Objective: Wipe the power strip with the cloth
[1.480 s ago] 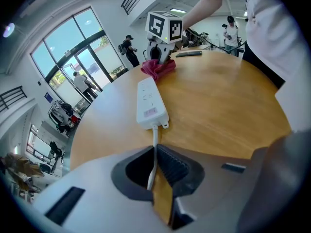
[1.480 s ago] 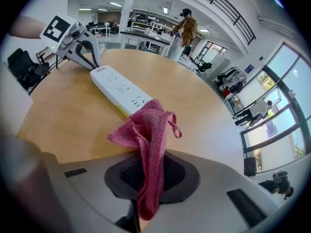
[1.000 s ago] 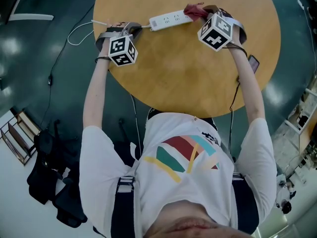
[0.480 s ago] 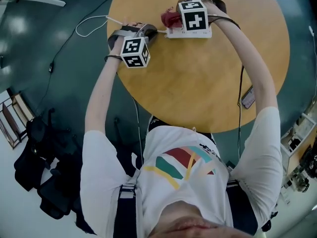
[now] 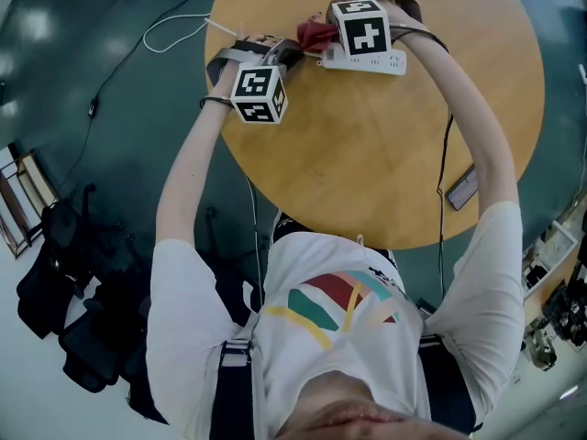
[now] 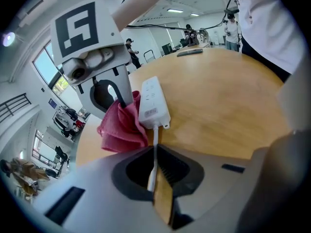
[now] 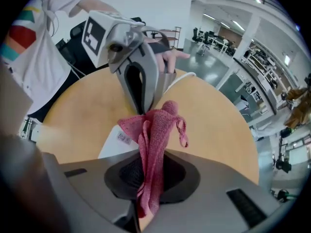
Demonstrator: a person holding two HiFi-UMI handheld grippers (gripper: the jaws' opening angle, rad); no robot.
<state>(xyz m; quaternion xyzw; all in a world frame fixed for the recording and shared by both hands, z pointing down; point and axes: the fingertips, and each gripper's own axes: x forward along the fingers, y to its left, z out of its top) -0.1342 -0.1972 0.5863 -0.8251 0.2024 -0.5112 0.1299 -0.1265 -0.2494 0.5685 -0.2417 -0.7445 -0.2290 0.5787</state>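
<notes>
The right tongs (image 7: 147, 178) have carried the cloth (image 7: 158, 125) along the strip (image 6: 153, 98), from its far end to the cord end, close by the left tongs (image 6: 155, 166). The right tongs pinch the cloth, which bunches ahead of their tips against the strip's end. The left tongs pinch the cord (image 6: 155, 140) just behind the strip, which lies straight ahead of them on the surface (image 5: 385, 154).
</notes>
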